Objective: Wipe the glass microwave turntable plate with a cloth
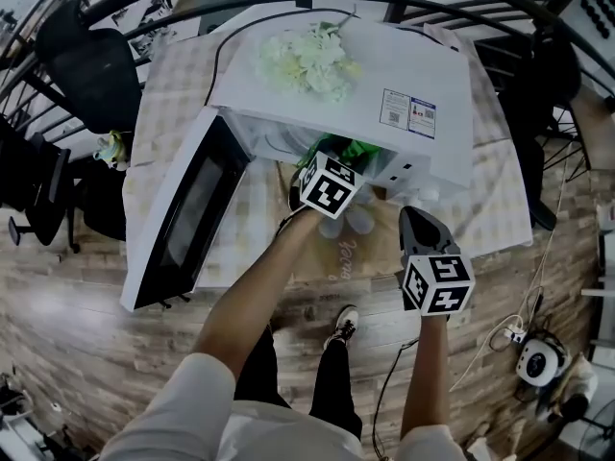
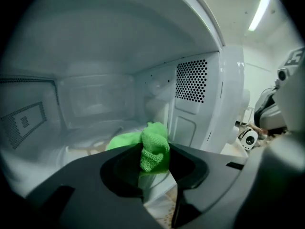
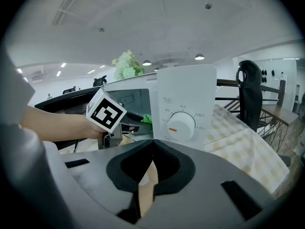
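Observation:
A white microwave (image 1: 384,75) stands on the table with its door (image 1: 187,214) swung open to the left. My left gripper (image 1: 336,161) reaches into the cavity and is shut on a bunched green cloth (image 2: 153,149). The cloth hangs down toward the glass turntable plate (image 2: 88,141), which shows faintly on the cavity floor. I cannot tell whether cloth and plate touch. My right gripper (image 1: 416,221) hovers outside, in front of the control panel, shut with nothing between its jaws. In the right gripper view the dial (image 3: 181,124) and the left gripper's marker cube (image 3: 106,109) are ahead.
A bunch of white flowers (image 1: 307,60) lies on top of the microwave. A checked tablecloth (image 1: 500,195) covers the table. The cavity's right wall has a perforated vent (image 2: 192,80). A black chair (image 1: 91,70) stands at the far left, and cables and a small device (image 1: 540,361) lie on the wooden floor.

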Tool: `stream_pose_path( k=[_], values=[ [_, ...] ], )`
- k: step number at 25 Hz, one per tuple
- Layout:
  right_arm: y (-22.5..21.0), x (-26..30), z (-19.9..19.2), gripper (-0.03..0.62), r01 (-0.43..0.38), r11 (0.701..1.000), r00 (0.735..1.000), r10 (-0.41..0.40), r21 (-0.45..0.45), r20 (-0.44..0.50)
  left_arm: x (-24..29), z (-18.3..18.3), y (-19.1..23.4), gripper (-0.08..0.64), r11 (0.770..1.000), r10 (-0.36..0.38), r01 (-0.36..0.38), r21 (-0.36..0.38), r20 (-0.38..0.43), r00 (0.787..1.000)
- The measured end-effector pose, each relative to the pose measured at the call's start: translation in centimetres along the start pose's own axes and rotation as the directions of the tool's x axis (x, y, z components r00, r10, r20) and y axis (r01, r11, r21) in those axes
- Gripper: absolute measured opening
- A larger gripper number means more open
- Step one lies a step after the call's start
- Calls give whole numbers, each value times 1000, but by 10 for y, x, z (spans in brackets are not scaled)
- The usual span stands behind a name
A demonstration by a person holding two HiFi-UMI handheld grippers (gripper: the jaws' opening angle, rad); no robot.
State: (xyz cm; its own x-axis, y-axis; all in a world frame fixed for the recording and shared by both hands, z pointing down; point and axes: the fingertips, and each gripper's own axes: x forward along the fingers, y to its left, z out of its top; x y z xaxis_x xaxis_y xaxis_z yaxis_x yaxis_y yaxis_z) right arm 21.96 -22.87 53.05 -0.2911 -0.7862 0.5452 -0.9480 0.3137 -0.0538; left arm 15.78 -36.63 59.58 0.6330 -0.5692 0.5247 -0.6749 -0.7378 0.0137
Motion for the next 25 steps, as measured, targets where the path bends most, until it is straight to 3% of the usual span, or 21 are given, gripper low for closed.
stream_pose_path(
  k=[3, 6, 8, 10, 12, 14, 16, 18, 20, 25],
  values=[
    [-2, 1, 3, 14, 2, 1000, 1000, -2, 7, 5, 2, 5, -3, 153, 1000, -16, 17, -21, 19, 1000],
    [-1, 1, 6, 14, 2, 1000, 1000, -2, 7, 9, -7, 10, 16, 153, 999, 33, -30, -42, 70, 997],
    [0, 1, 7, 14, 1, 1000, 1000, -1, 10, 11, -23, 18, 43, 153, 990, 140, -137, -28, 120, 983],
    [2, 2, 6, 14, -2, 1000, 1000, 2, 12, 13, -41, 20, 78, 153, 958, 279, -285, 15, 152, 948],
    [4, 4, 5, 14, -7, 1000, 1000, 7, 11, 10, -53, 11, 113, 153, 920, 388, -392, 6, 131, 912],
    [6, 5, 4, 14, -11, 1000, 1000, 11, 12, 8, -57, -7, 139, 153, 898, 440, -438, -46, 59, 896],
    [8, 7, 3, 14, -14, 1000, 1000, 14, 16, 8, -54, -24, 150, 153, 896, 436, -435, -88, -7, 900],
    [10, 9, 2, 14, -20, 1000, 1000, 20, 19, 6, -49, -31, 149, 156, 901, 426, -426, -84, -29, 904],
    [12, 10, 1, 14, -26, 1000, 1000, 26, 16, 5, -45, -31, 144, 156, 907, 417, -418, -50, -33, 908],
    [-2, 11, 4, 14, 2, 1000, 1000, -3, 28, 15, -29, -24, 121, 155, 941, 335, -333, 57, -52, 941]
  ],
)
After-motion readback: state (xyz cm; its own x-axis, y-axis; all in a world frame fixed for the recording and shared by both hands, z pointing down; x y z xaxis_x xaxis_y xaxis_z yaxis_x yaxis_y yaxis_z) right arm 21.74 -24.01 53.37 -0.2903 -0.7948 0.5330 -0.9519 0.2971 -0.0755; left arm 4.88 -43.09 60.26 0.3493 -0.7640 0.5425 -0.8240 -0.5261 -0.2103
